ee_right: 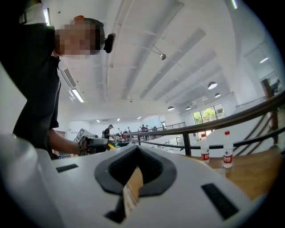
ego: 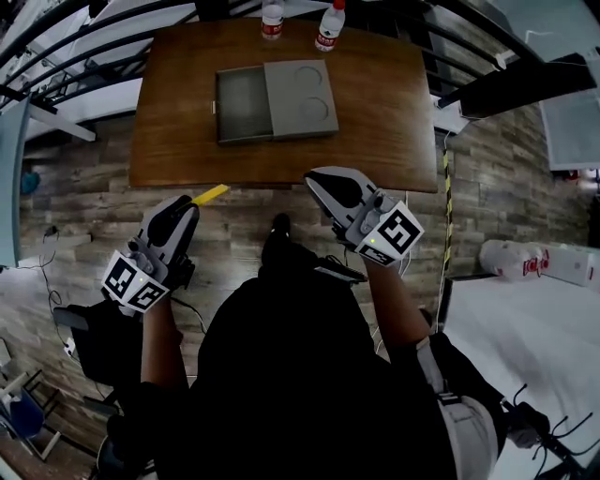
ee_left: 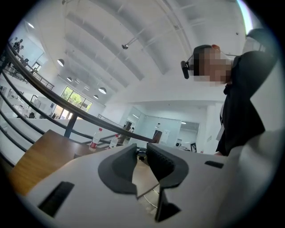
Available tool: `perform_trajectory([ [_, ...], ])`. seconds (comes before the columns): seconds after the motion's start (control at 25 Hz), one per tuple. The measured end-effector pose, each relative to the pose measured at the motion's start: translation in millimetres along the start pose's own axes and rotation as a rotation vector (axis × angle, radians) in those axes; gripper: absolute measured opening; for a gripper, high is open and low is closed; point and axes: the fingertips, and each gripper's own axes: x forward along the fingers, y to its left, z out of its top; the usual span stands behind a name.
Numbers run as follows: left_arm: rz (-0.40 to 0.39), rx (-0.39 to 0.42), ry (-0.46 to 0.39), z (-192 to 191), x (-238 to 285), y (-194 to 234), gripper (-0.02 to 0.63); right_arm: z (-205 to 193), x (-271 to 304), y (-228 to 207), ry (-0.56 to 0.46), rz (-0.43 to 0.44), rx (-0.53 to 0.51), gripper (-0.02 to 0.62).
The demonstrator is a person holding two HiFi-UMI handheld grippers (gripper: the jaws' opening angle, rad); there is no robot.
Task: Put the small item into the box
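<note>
Small yellow strip [ego: 213,193] looks pinched in the nearly closed left hand-held gripper [ego: 193,202], right hand-held gripper [ego: 315,178] closed and empty; reach over the open grey box [ego: 242,105], release low.

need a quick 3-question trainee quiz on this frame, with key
1. How many bottles stand at the far edge of the table?
2. True or false: the grey box is fully closed.
3. The jaws of the right gripper are: A) wide apart, B) together with nothing between them, C) on a bottle.
Key: 1. two; 2. false, its tray is slid out; 3. B.
</note>
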Motion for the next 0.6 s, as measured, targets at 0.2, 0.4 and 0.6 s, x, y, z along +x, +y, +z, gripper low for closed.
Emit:
perform_trajectory([
  [0.2, 0.003, 0.046, 0.013, 32.9, 28.8, 19.0, 0.081, 15.5, 13.7, -43.4, -0.042, 0.010, 0.020, 0.009],
  [0.4, -0.058, 0.069, 0.084, 46.4, 55.4, 39.1, 0.081, 21.4, 37.3, -73.7, -0.063, 0.038, 0.012, 0.009],
  [0.6, -0.191, 0.081, 0.182, 50.0, 75.4, 50.2, 0.081, 25.7, 54.4, -92.3, -0.085, 0.034, 0.003, 0.009],
])
